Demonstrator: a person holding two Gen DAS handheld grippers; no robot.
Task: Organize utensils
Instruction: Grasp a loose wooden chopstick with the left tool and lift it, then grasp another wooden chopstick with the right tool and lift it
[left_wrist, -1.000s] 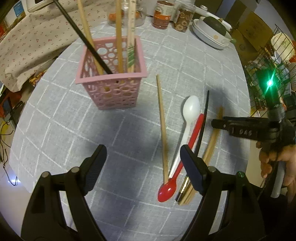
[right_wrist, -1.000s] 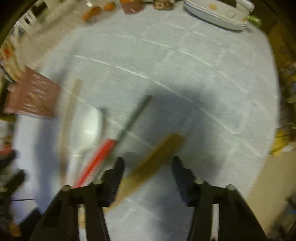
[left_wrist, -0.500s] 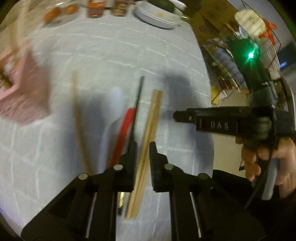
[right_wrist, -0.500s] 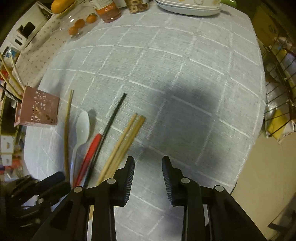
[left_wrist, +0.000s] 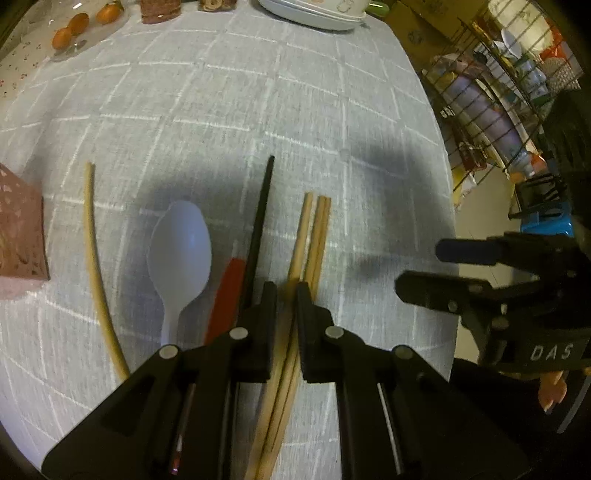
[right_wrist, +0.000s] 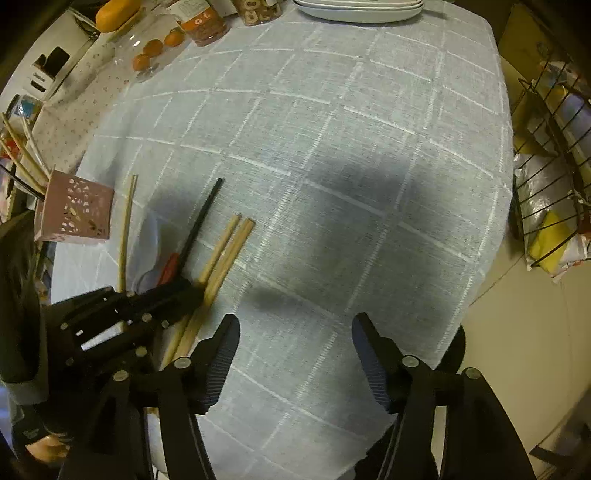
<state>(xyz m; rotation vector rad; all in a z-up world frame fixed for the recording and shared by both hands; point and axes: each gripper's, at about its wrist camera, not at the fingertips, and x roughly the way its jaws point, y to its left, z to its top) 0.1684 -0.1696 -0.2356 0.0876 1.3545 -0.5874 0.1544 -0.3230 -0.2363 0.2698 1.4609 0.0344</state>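
Wooden chopsticks (left_wrist: 309, 240) lie on the grey checked tablecloth (left_wrist: 240, 92). My left gripper (left_wrist: 286, 295) is shut on them low over the cloth; it also shows in the right wrist view (right_wrist: 192, 291). Left of them lie a black chopstick (left_wrist: 260, 210), a red spoon (left_wrist: 225, 295), a white spoon (left_wrist: 180, 247) and a single wooden chopstick (left_wrist: 94, 251). The pink basket (right_wrist: 74, 210) holds several chopsticks. My right gripper (right_wrist: 295, 336) is open and empty above the cloth, right of the wooden chopsticks (right_wrist: 225, 251).
Stacked white plates (left_wrist: 314, 14) and jars (right_wrist: 203, 22) stand at the table's far edge, with oranges on a glass dish (right_wrist: 151, 55). A wire rack (right_wrist: 554, 166) stands off the table's right edge.
My left gripper swung right from the basket, came down and closed on the wooden chopsticks. My right gripper has opened wide and drawn back to the right.
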